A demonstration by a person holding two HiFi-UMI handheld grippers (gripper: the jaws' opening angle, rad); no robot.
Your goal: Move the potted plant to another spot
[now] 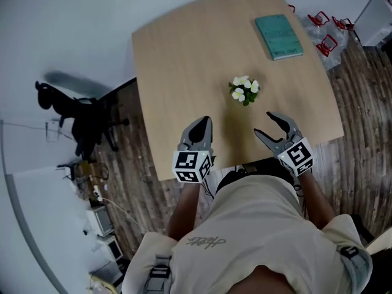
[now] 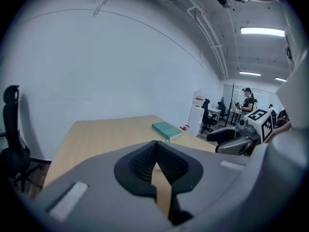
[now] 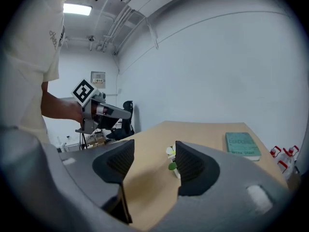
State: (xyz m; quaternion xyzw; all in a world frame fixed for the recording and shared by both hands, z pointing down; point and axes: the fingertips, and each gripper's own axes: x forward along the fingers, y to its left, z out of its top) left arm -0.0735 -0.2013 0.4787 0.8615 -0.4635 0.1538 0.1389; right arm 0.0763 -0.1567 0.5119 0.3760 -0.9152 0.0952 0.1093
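We keep the right gripper (image 1: 264, 122) jaws wide to admit the potted plant (image 1: 245, 90), which stands untouched just ahead on the table (image 1: 177, 60). The left gripper (image 1: 201, 126) is closed, empty and spare.

Head view: a light wood table (image 1: 184, 60) stands at centre on a dark plank floor (image 1: 361, 109). A plain white wall (image 1: 67, 29) runs from 9 to 12 o'clock of the table. A black office chair (image 1: 79, 118) stands at 9 o'clock, just off the table edge. Small white equipment boxes (image 1: 101, 222) sit on the floor at 7 o'clock. Left gripper view: ceiling tube lights (image 2: 262, 31) are lit at 2 o'clock, with exposed ceiling pipes (image 2: 212, 37) alongside; further desks and chairs (image 2: 212, 120) stand at 3 o'clock
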